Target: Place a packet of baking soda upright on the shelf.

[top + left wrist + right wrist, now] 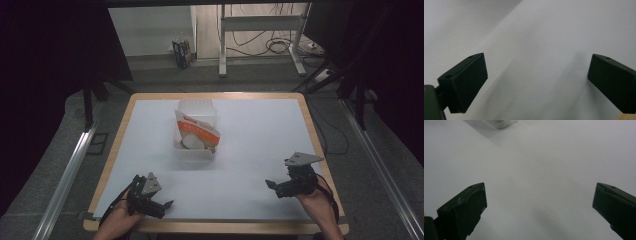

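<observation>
The left tongs (159,204) sit at the lower left of the high view, jaws spread wide and released, gripping nothing; in the left gripper view (536,82) bare white surface lies between the two black jaws, and a sliver of wooden edge shows at the lower right corner. The right tongs (271,186) rest at the lower right of the high view, likewise wide open and empty, with plain white surface between the jaws in the right gripper view (539,207).

The white-topped table with a light wooden rim (260,130) has open room on both sides and in front of the tongs.

The clear rectangular plastic container (196,131) stands in the centre of the high view, well apart from both tongs, its long axis running from the near edge toward the far edge. An orange-and-white crumpled snack bag (196,131) lies tilted inside it, its top toward the far end.
</observation>
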